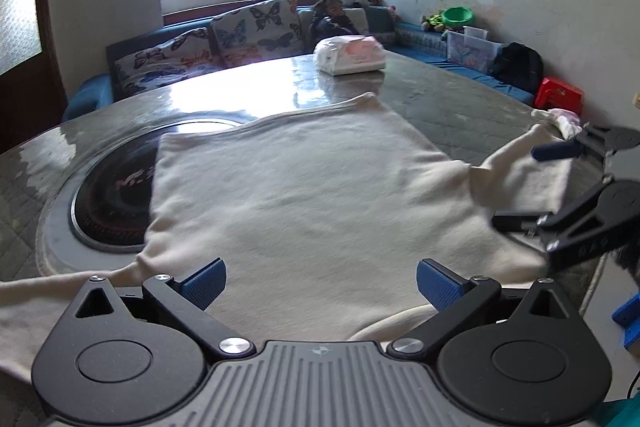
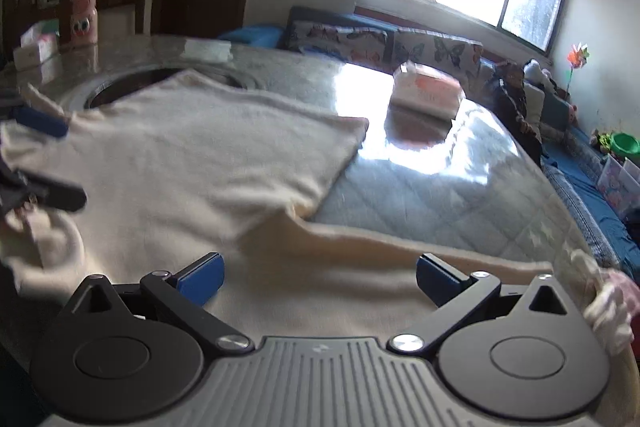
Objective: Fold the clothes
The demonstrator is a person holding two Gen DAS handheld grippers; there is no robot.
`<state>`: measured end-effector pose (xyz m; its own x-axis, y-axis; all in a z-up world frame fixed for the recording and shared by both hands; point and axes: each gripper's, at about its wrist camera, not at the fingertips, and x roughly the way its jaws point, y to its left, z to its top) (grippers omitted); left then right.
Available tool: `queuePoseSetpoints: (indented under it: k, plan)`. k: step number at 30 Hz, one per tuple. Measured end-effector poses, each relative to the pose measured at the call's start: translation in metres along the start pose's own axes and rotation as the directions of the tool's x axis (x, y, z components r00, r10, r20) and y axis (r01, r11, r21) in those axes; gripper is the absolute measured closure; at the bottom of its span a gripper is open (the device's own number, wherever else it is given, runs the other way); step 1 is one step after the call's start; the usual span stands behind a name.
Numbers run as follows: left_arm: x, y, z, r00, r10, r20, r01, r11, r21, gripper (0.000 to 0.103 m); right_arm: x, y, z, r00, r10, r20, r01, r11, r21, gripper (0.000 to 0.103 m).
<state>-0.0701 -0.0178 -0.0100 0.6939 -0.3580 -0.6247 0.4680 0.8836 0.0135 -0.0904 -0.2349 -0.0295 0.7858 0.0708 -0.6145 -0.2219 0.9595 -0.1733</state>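
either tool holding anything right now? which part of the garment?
Nothing is held. The left tool and the right tool are both open above the cream sweater, which lies spread on the table.

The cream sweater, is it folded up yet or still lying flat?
Mostly flat: the cream sweater lies spread on the table, with one sleeve partly turned over it.

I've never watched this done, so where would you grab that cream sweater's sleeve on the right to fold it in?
Probably near the cuff end of the sleeve, coming from the table's outer right side. It lies stretched away from the cream sweater body, so the open right gripper could pinch its loose end and carry it inward.
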Motion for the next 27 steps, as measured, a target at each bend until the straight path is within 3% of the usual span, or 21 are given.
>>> queuePoseSetpoints:
  k: [8,14,18,22,27]
  plan:
    - [0.009,-0.012,0.009,1.000,-0.002,-0.007,0.002,1.000,0.006,0.000,-0.016,-0.040,-0.011,0.998,-0.058,0.001,0.057,0.987,0.148,0.000]
    - [0.015,-0.021,0.013,1.000,-0.004,-0.013,0.004,1.000,0.016,0.000,-0.015,-0.070,-0.025,0.986,-0.163,-0.029,0.166,0.961,0.221,0.000]
    - [0.017,-0.025,0.014,1.000,-0.010,-0.019,0.011,1.000,0.024,0.000,-0.017,-0.099,-0.033,0.973,-0.225,-0.051,0.229,0.922,0.311,0.000]
    - [0.020,-0.029,0.015,1.000,-0.014,-0.024,0.015,1.000,0.027,0.000,-0.017,-0.129,-0.039,0.971,-0.229,-0.072,0.237,0.871,0.429,0.000]
    - [0.022,-0.034,0.016,0.999,-0.015,-0.030,0.016,0.999,0.031,0.000,-0.008,-0.149,-0.044,0.975,-0.207,-0.078,0.218,0.839,0.499,0.016]
